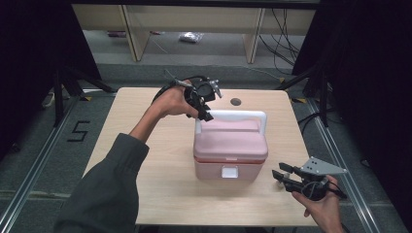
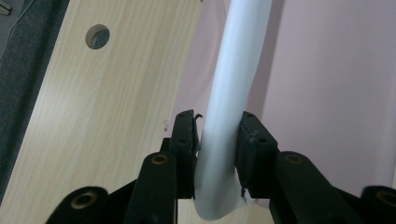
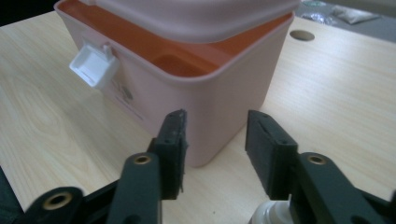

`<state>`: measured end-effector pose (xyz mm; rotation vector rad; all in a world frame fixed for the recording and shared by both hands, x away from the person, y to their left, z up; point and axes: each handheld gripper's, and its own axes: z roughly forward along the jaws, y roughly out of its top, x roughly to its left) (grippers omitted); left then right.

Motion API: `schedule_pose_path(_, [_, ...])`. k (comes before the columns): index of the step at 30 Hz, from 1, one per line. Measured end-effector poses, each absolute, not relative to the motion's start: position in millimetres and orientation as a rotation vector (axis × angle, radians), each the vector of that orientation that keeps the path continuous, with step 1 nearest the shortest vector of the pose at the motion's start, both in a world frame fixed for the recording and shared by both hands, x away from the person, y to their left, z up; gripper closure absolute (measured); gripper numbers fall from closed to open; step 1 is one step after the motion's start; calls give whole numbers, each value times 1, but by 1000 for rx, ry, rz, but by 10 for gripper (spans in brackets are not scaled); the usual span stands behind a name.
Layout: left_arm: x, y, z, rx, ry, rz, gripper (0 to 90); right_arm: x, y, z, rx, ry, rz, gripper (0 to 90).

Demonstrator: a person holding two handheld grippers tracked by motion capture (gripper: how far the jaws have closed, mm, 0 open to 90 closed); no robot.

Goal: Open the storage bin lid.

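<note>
Pink box (image 1: 230,155) mid-counter (image 1: 145,194), lid ajar. Left tool (image 1: 206,114) clamped on white handle (image 1: 243,114): lid-lifting step. Right tool (image 1: 281,177) half-open, empty, beside box corner. Next: likely steady box, raise handle.

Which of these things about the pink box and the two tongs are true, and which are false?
1. The left tongs are clamped on the white handle of the pink box. True.
2. The right tongs are squeezing the box's corner. False: they are open, with the corner just ahead of them and not touched.
3. The white latch on the front of the box is flipped out and the lid sits slightly raised. True.
4. The box stands on the floor. False: it stands on the wooden table.
5. The table has a round hole behind the box. True.
</note>
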<state>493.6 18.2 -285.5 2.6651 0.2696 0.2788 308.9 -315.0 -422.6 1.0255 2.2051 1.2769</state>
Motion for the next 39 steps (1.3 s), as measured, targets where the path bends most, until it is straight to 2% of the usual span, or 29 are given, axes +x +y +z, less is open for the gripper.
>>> schedule_pose_path(3, [495,18,-284,2673,268,281,701,310,-313,-417,980,2174,1306,706])
schedule_pose_path(4, [494,17,-283,2671,278,280,702,312,-312,-414,938,2182,1321,758])
schedule_pose_path(10, [497,19,-280,2662,273,280,701,321,-306,-411,901,2165,1377,859])
schedule_pose_path(16, [498,19,-279,2657,282,277,701,335,-300,-411,899,2168,1419,899])
schedule_pose_path(20, [498,20,-279,2652,286,279,699,354,-295,-413,881,2185,1423,900])
schedule_pose_path(29, [499,23,-278,2628,320,295,692,371,-292,-414,847,2153,1488,900])
schedule_pose_path(31, [500,25,-279,2602,384,299,638,371,-294,-412,844,2167,1494,900])
schedule_pose_path(33, [500,27,-278,2596,391,315,621,371,-294,-411,832,2148,1497,900])
schedule_pose_path(34, [499,28,-278,2565,440,343,561,370,-295,-409,828,2164,1492,900])
schedule_pose_path(35, [499,28,-278,2565,440,343,538,370,-295,-409,828,2164,1492,900])
schedule_pose_path(36, [499,29,-278,2558,446,353,538,371,-295,-410,826,2152,1510,900])
schedule_pose_path(39, [496,37,-271,2489,511,363,384,371,-294,-410,841,2155,1515,900])
